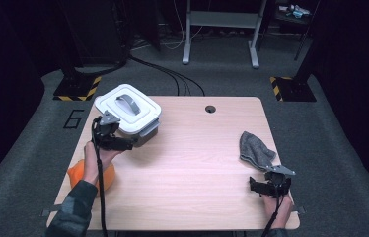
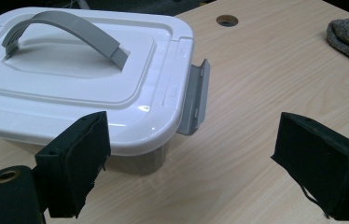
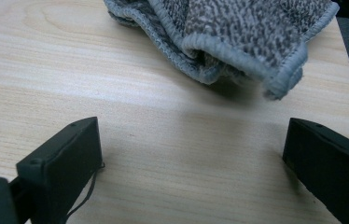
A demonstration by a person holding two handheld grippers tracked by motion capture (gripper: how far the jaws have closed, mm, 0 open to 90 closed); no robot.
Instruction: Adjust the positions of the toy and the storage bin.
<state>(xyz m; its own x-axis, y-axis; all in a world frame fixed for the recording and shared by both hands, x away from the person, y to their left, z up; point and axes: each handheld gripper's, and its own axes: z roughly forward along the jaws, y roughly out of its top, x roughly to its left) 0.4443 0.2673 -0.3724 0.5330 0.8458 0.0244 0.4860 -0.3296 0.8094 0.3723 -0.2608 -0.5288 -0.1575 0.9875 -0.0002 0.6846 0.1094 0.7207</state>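
**Two open claws, one at a lidded box, one before a cloth**

Two claws work opposite ends of the surface [image 1: 197, 163]. The left claw [image 1: 123, 143], jaws spread wide and holding nothing, sits just beside the near corner of the white lidded box [image 1: 128, 111] at the far left; in the left gripper view its jaws frame the grey side latch [image 2: 195, 97], which stands swung out from the lid [image 2: 70, 70], so the claw appears placed to work that latch. The grey carry handle [image 2: 65, 28] arches over the lid. The right claw [image 1: 266, 187], also wide and empty, hovers near the grey cloth [image 1: 255, 150], crumpled at the right edge, seemingly in reach for a grasp. An orange object [image 1: 81, 173] lies under the left forearm. Pale wood grain, with one cable hole [image 1: 210, 108], covers the surface; dark carpet, cables and hazard-striped stand feet [image 1: 76, 89] surround it.
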